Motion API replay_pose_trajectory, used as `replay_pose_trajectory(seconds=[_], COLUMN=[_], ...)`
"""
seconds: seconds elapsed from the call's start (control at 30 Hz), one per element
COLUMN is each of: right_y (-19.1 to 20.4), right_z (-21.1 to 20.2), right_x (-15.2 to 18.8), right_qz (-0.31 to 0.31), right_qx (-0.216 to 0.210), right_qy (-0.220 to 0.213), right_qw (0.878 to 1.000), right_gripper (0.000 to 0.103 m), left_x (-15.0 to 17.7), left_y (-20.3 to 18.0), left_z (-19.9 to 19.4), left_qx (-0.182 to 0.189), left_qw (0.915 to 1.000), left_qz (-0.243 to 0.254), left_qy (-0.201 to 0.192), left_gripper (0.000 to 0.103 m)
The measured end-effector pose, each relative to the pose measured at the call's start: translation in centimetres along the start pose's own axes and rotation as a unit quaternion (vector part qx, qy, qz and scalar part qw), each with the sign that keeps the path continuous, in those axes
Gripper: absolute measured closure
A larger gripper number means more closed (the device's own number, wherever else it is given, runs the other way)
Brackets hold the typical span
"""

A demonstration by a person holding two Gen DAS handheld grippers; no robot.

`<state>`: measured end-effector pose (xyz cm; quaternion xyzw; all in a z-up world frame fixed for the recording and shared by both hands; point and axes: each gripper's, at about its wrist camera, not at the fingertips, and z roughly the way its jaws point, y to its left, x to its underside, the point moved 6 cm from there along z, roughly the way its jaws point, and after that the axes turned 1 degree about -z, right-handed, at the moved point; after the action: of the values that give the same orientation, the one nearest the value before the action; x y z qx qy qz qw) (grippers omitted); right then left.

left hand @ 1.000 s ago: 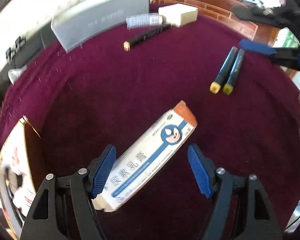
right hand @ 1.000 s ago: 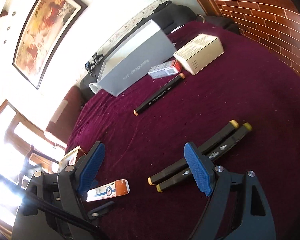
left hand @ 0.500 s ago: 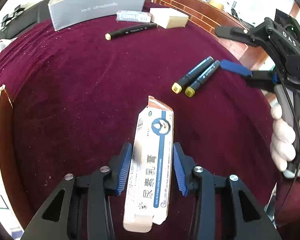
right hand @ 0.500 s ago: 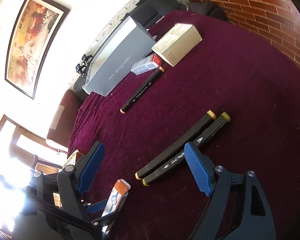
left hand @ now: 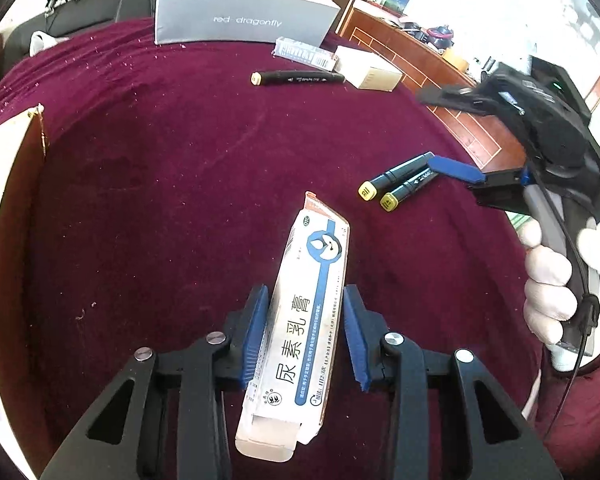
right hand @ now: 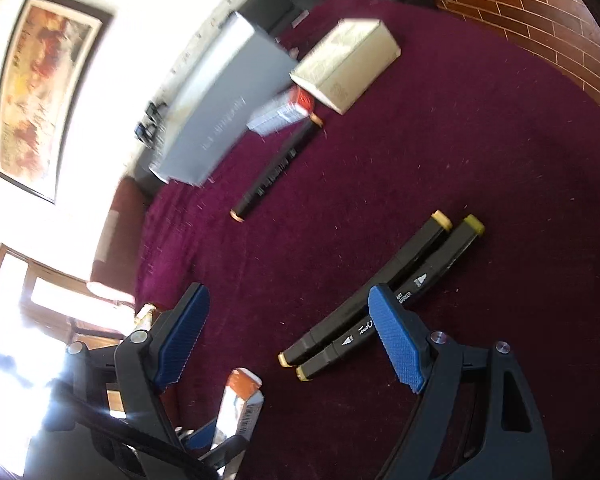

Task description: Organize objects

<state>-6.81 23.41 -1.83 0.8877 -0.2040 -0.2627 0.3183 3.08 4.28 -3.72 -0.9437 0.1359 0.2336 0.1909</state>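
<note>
- Left wrist view: your left hand-held gripper (left hand: 305, 330) is clamping a white-and-blue ointment box (left hand: 300, 320), its blue pads pressing the long sides, the box angling up off the maroon-covered worktop (left hand: 172, 160).
- Two yellow-capped markers (left hand: 400, 182) are lying side by side to the right; one pad of your right hand-held gripper (left hand: 456, 170) is sitting at their far ends.
- Farther back, a single black marker (left hand: 298, 77) is lying near a grey shoe box (left hand: 244, 20), a small striped carton (left hand: 304, 53) and a beige box (left hand: 370, 70).
- Right wrist view: your right hand-held gripper (right hand: 288, 332) is hanging wide open over the same marker pair (right hand: 384, 296), its right pad over their middle.
</note>
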Motion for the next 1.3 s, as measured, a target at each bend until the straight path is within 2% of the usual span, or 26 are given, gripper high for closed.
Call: replay_pose_trajectory(seconds=[0.13, 0.23, 0.27, 0.37, 0.43, 0.53, 0.57, 0.63, 0.67, 0.7, 0.77, 0.83, 0.97, 1.07, 1.2, 1.3], right_y=[-0.2, -0.8, -1.0, -1.2, -0.3, 1.5, 2.1, 4.3, 5.0, 5.2, 5.0, 4.5, 4.2, 5.1, 5.1, 4.8], right_z=[0.2, -0.3, 0.1, 1.8, 2.6, 4.4, 4.9, 5.8, 5.6, 5.0, 3.5, 2.0, 0.6, 1.3, 2.3, 3.5], right_x=[-0.2, -0.4, -0.5, -0.5, -1.0, -1.1, -0.9, 0.4, 0.8, 0.9, 0.7, 0.7, 1.9, 3.1, 3.3, 2.8], right_qz=[-0.005, -0.021, -0.024, -0.016, -0.039, -0.073, -0.086, -0.117, -0.127, -0.134, -0.146, -0.163, -0.238, -0.286, -0.326, -0.313], right_qx=[0.053, 0.14, 0.157, 0.146, 0.156, 0.144, 0.135, 0.072, 0.059, 0.066, 0.099, 0.13, 0.18, 0.182, 0.241, 0.244], right_qy=[0.003, -0.006, 0.004, 0.038, 0.032, 0.047, 0.057, 0.09, 0.089, 0.076, 0.042, 0.022, 0.016, 0.027, 0.025, 0.037], right_qw=[0.999, 0.99, 0.987, 0.988, 0.986, 0.986, 0.985, 0.986, 0.986, 0.986, 0.983, 0.978, 0.954, 0.94, 0.914, 0.917], right_gripper=[0.021, 0.021, 0.021, 0.018, 0.018, 0.018, 0.018, 0.018, 0.018, 0.018, 0.018, 0.018, 0.02, 0.02, 0.02, 0.02], left_x=[0.1, 0.2, 0.2, 0.3, 0.4, 0.4, 0.4, 0.4, 0.4, 0.3, 0.3, 0.2, 0.0, -0.1, -0.1, 0.1], left_y=[0.1, 0.4, 0.5, 0.5, 0.4, 0.5, 0.6, 0.8, 0.8, 0.9, 1.0, 1.1, 0.8, 0.5, 0.6, 0.5], left_z=[0.0, -0.1, -0.1, -0.2, -0.1, -0.2, -0.2, -0.2, -0.2, -0.2, -0.2, -0.2, -0.1, 0.0, 0.1, 0.1], left_qx=[-0.001, 0.009, 0.012, 0.012, 0.013, 0.019, 0.022, 0.029, 0.033, 0.037, 0.043, 0.048, 0.047, 0.043, 0.041, 0.036], left_qw=[0.9999, 0.9998, 0.9998, 0.9996, 0.9995, 0.9992, 0.9991, 0.9989, 0.9987, 0.9986, 0.9983, 0.998, 0.998, 0.9985, 0.9986, 0.9988], left_qz=[0.005, -0.006, -0.008, -0.005, -0.004, -0.004, -0.006, -0.009, -0.011, -0.013, -0.017, -0.023, -0.025, -0.022, -0.021, -0.018], left_qy=[-0.011, -0.014, -0.016, -0.024, -0.029, -0.035, -0.036, -0.036, -0.036, -0.036, -0.035, -0.036, -0.032, -0.026, -0.027, -0.027], left_gripper=[0.07, 0.07, 0.07, 0.068, 0.068, 0.068, 0.068, 0.068, 0.068, 0.068, 0.068, 0.068, 0.065, 0.063, 0.063, 0.063])
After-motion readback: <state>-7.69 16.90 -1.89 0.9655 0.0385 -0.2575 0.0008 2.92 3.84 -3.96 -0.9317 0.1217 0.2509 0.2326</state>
